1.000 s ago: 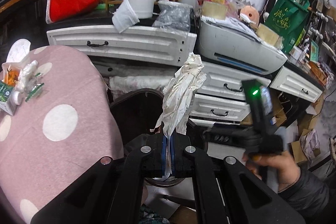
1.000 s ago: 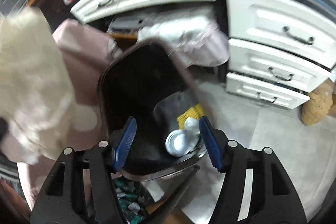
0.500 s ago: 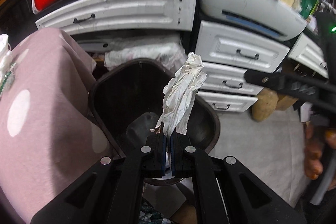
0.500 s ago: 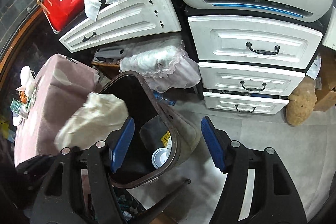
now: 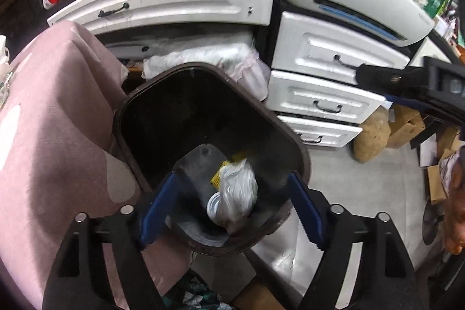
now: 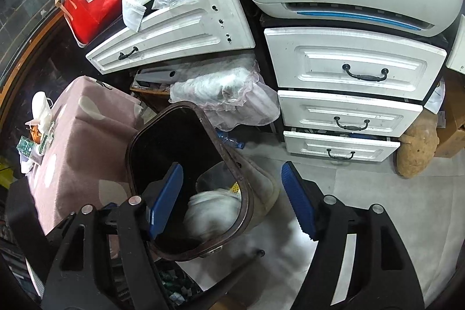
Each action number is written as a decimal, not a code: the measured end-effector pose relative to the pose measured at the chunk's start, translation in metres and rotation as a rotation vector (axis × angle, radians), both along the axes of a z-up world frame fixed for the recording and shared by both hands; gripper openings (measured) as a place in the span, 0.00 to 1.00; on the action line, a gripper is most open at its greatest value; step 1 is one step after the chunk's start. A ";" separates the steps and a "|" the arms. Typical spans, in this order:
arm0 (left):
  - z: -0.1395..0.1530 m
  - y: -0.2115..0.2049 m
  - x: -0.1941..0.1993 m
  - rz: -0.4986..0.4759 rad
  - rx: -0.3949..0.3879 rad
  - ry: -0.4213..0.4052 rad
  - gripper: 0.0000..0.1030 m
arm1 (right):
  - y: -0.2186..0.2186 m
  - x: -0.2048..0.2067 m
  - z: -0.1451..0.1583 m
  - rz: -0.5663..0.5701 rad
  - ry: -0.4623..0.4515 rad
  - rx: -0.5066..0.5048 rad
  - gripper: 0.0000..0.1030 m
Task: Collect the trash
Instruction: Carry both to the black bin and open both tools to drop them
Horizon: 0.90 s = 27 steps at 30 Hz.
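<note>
Left gripper spread wide, empty, right above the dark bin; crumpled paper lies inside. Right gripper spread too, straddling the bin's rim.

Both wrist cams look down, close, sharing bin & drawers.
</note>
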State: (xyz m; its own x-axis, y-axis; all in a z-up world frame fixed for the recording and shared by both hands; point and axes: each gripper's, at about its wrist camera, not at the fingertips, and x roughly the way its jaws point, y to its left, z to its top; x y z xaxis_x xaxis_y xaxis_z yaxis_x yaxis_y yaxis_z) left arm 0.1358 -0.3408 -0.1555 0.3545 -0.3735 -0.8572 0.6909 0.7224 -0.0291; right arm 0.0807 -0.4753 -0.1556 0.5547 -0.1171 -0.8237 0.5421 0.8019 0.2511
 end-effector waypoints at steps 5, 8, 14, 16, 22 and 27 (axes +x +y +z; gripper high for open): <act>0.017 0.003 -0.012 -0.020 -0.023 -0.043 0.87 | 0.001 0.000 0.004 0.008 -0.006 -0.012 0.69; 0.029 0.010 -0.019 -0.023 -0.047 -0.068 0.90 | 0.005 0.001 0.007 0.020 -0.008 -0.023 0.69; 0.061 0.030 -0.033 -0.036 -0.091 -0.124 0.92 | 0.024 0.008 0.018 0.082 -0.032 -0.035 0.75; 0.074 0.041 -0.036 -0.038 -0.112 -0.153 0.94 | 0.038 0.014 0.025 0.129 -0.043 -0.051 0.75; 0.110 0.087 -0.038 -0.005 -0.162 -0.220 0.94 | 0.094 0.036 0.054 0.339 -0.105 -0.072 0.75; 0.137 0.136 -0.031 0.071 -0.203 -0.270 0.94 | 0.151 0.058 0.073 0.533 -0.151 -0.093 0.75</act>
State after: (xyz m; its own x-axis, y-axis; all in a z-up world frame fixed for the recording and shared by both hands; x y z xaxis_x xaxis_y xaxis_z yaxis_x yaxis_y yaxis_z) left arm 0.1048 -0.2048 -0.0190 0.5897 -0.4934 -0.6394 0.6417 0.7670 0.0000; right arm 0.1382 -0.3246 -0.0828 0.6681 0.1433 -0.7301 0.0193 0.9776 0.2095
